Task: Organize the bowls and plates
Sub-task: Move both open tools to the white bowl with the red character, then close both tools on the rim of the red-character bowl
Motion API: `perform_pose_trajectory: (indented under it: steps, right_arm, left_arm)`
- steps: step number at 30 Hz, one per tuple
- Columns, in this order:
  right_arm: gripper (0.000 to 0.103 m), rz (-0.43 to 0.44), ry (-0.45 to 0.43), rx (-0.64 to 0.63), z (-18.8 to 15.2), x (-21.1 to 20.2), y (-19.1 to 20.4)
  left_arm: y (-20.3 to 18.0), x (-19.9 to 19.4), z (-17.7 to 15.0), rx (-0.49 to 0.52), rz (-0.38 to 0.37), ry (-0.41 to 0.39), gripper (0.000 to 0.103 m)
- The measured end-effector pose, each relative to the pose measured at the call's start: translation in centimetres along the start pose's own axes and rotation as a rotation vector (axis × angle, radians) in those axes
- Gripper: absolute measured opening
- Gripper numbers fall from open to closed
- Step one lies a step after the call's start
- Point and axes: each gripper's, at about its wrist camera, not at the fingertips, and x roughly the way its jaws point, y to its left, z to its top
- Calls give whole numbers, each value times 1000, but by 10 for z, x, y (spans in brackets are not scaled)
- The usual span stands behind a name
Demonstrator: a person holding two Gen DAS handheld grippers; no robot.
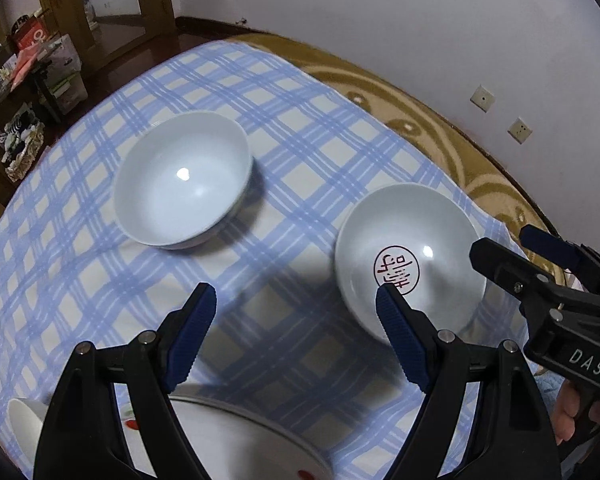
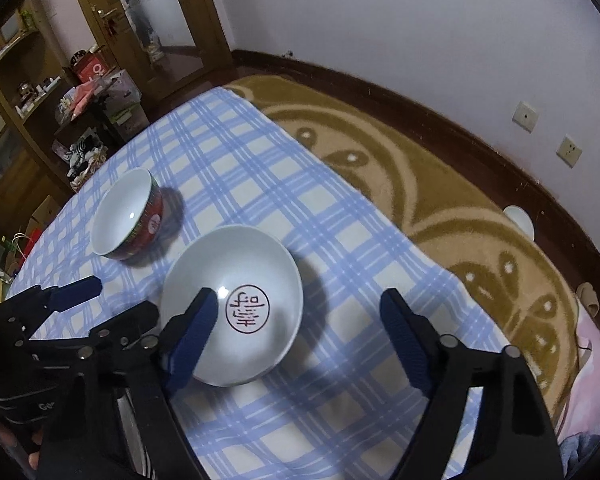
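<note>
A checked cloth (image 1: 308, 120) is being seen filling both frames. A red-stamped bowl (image 2: 236, 304) is lying at centre of the right wrist view; a red-sided bowl (image 2: 128, 216) is standing upper left of it. The left gripper (image 1: 296, 304) and right gripper (image 2: 298, 308) are being held with fingers apart, nothing clamped.

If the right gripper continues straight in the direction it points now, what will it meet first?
Probably the checked tablecloth. The open right gripper points down at bare cloth just right of the white bowl with the red seal; its left finger overlaps that bowl's rim, so it might clip it. Depth is unclear.
</note>
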Motion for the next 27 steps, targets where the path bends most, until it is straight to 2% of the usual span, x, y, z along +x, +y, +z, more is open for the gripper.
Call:
perform_pose_trajectory:
  steps: [6,9,11,13,14,16,18,27]
  right_arm:
    - [75,15,48,8,-1,15,-7]
    - [55,45,77,24,-1,24,-10]
    - [36,71,104,37,-2,31,-11]
    - [24,84,125,44,-3,36,-10]
    - [20,92,133,45,-3,38,-10]
    - [15,112,144,50,-4,41,-8]
    - [13,114,149,54,-5,42,-6]
    - [12,93,93,25,-6,20,16]
  left_arm:
    - [-6,18,0,-2,-2,47,78]
    - [-9,25,0,11,7,70,58]
    - [-9,29,-1,3,-3,85,52]
    - [-9,31,-1,-9,-26,89,35]
    - [-10,33,0,-15,-39,94,31]
    - [-13,35,0,-26,-69,97,16]
    - [-14,35,1,-33,-81,103,11]
    - [-3,13,-6,-79,-74,85,11]
